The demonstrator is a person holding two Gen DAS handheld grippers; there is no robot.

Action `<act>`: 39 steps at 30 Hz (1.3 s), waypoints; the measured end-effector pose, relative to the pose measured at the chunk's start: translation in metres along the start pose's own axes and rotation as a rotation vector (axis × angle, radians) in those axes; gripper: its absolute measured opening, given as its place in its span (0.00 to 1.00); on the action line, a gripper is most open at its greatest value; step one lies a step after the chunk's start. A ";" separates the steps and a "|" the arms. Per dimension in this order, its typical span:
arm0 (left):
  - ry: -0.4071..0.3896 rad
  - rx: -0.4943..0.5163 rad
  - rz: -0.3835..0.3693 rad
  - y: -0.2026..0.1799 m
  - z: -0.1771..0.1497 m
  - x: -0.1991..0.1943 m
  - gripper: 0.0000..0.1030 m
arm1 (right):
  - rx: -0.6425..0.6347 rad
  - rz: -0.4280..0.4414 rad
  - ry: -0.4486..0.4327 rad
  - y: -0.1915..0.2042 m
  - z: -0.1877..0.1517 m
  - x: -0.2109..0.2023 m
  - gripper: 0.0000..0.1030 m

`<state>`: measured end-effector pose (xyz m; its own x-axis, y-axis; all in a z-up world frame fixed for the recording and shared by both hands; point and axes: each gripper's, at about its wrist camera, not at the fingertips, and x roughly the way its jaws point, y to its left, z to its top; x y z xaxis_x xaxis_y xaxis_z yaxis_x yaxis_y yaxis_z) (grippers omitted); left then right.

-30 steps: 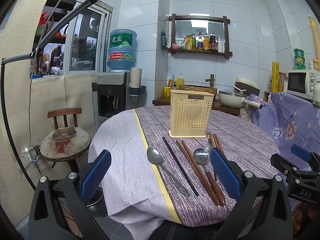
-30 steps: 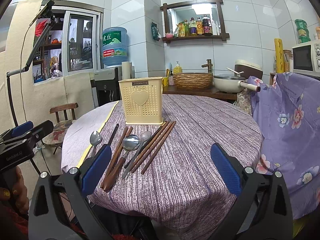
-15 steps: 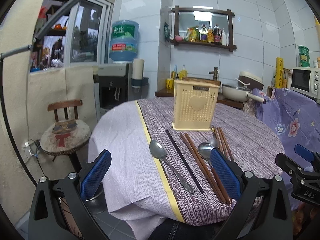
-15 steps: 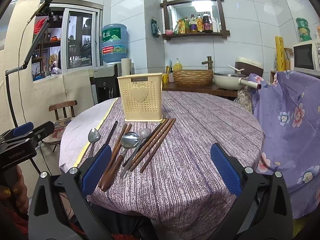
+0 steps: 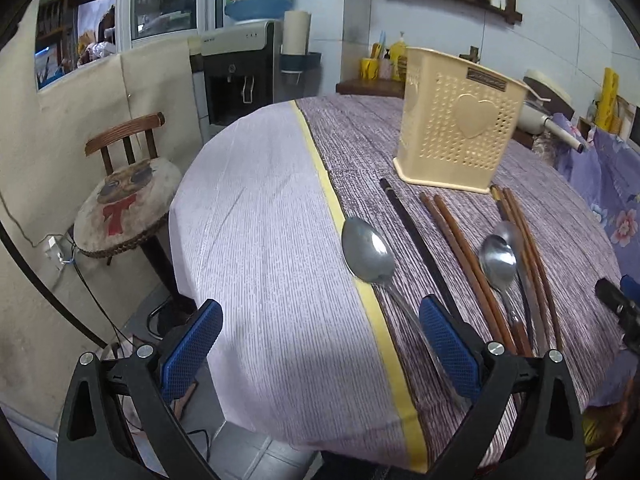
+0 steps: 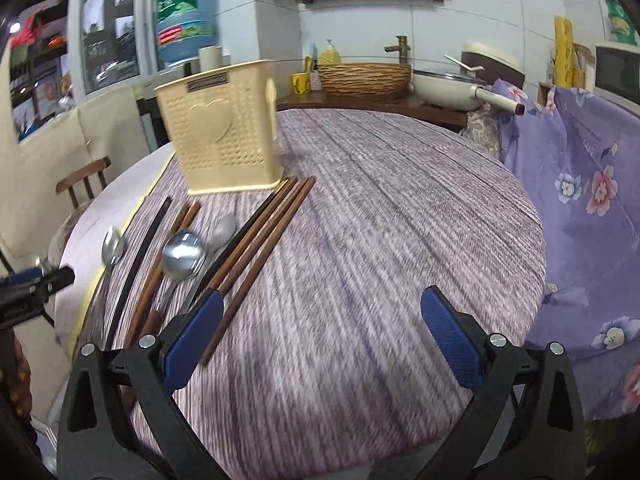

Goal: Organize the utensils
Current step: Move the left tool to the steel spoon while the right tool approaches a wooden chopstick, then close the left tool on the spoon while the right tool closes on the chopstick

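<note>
A cream perforated utensil holder (image 5: 456, 124) (image 6: 224, 128) with a heart on its front stands upright on the round table. In front of it lie a steel spoon (image 5: 368, 254) (image 6: 113, 246), a black chopstick (image 5: 416, 240) (image 6: 140, 264), brown chopsticks (image 5: 464, 256) (image 6: 264, 240), and two more spoons (image 5: 498, 260) (image 6: 184, 254). My left gripper (image 5: 320, 344) hovers open over the table's near left edge, its right finger beside the first spoon's handle. My right gripper (image 6: 322, 340) is open above bare cloth, to the right of the utensils.
The table wears a purple striped cloth (image 6: 380, 220) with a pale lilac part (image 5: 260, 240) and a yellow stripe. A wooden chair (image 5: 124, 200) stands at the left, a water dispenser (image 5: 240, 76) behind. A purple floral cover (image 6: 580, 184) drapes something at the right.
Both grippers have moved forward and tilted down over the table, so the utensils and holder look much nearer. Both stay open. Nothing on the table has moved.
</note>
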<state>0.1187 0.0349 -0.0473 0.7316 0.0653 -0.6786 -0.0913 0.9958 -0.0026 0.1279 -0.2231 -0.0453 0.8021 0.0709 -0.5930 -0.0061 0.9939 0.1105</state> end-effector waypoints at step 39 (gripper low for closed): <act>0.200 -0.010 0.056 -0.036 0.039 0.058 0.57 | 0.024 -0.057 0.297 0.023 0.085 0.148 0.34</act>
<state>0.1911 0.0058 -0.0581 0.5766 0.1061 -0.8101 -0.1356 0.9902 0.0331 0.2972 -0.1973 -0.0625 0.5905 0.0403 -0.8060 0.0510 0.9949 0.0872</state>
